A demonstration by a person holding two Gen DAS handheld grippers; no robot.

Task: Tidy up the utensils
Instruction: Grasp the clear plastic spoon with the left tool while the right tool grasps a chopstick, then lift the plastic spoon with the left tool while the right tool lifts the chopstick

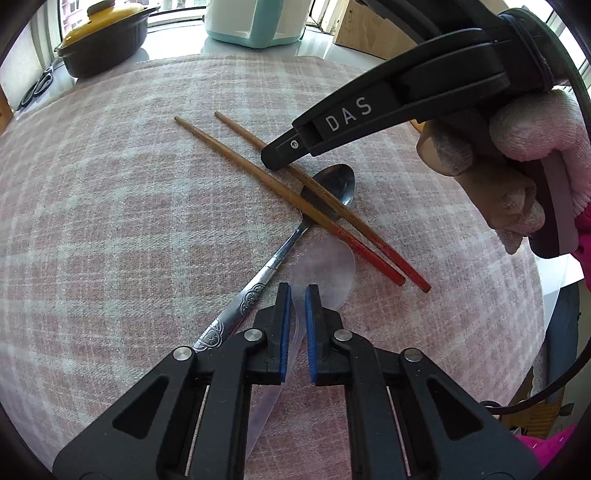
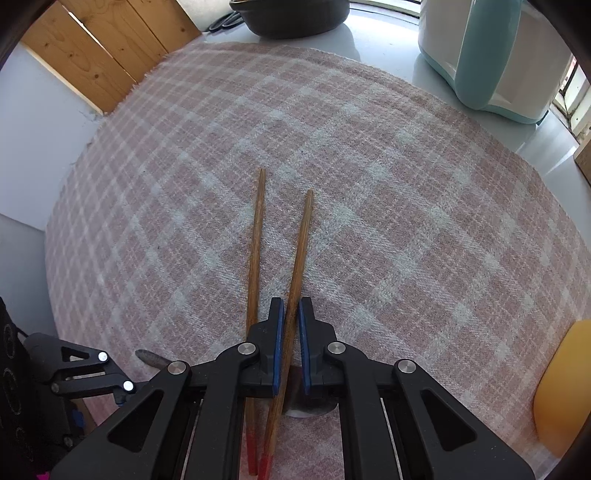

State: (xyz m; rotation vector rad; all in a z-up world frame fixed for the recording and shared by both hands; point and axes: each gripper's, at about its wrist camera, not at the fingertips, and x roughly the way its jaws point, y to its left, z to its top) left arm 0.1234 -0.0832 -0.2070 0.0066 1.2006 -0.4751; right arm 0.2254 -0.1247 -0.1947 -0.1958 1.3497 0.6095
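Observation:
Two wooden chopsticks with red ends lie crossed over a metal spoon [image 1: 338, 184] on the pink plaid cloth [image 1: 129, 184]. My right gripper [image 2: 291, 317] is shut on the right-hand chopstick [image 2: 301, 240]. The other chopstick [image 2: 256, 240] lies just left of its fingers. In the left wrist view that right gripper [image 1: 275, 157] comes down from the upper right onto the farther chopstick [image 1: 240, 129]. My left gripper [image 1: 297, 299] is shut on the handle of a clear plastic spoon [image 1: 325, 269], whose bowl lies just ahead of the pads, beside the metal spoon's patterned handle.
A black pot with a yellow lid [image 1: 103, 37], scissors [image 1: 37, 86], a white and teal appliance [image 1: 255, 22] and a cardboard box [image 1: 369, 33] stand beyond the cloth's far edge. Wooden slats [image 2: 110, 48] rise at the far left. A yellow object [image 2: 565, 387] sits at the right edge.

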